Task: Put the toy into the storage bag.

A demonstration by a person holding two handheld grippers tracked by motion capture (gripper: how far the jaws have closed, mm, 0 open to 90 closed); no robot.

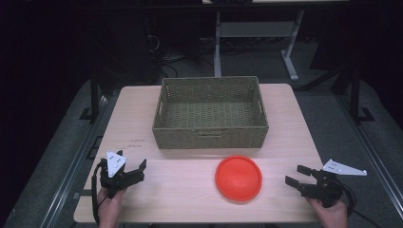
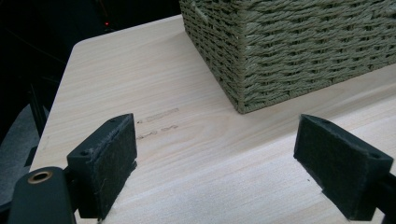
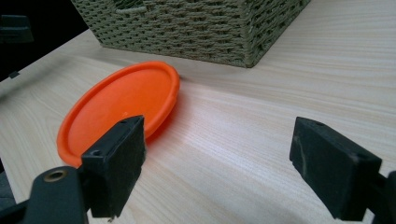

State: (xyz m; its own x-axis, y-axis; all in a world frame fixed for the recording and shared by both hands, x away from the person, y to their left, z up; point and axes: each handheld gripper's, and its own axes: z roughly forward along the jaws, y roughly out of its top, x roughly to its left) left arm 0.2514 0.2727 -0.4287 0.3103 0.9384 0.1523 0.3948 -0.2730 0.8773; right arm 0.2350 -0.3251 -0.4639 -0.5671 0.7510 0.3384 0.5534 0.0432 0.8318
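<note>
On the tabletop [image 1: 190, 190], just in front of the woven basket [image 1: 210, 111] and apart from it, lies an orange plate [image 1: 238, 178], flat and right way up; it looks like thin moulded plastic, so I judge it light, fairly stiff, smooth and a little slippery, unlikely to break; its raised rim [image 3: 164, 119] is the only place to take hold, one jaw slid under the edge and one over it, since the flat middle offers nothing to pinch; the right hand-held gripper [image 1: 300, 176] hovers near its right side, jaws spread wide and empty; the left hand-held gripper [image 1: 134, 167] waits well apart at the left, jaws likewise released.
</note>
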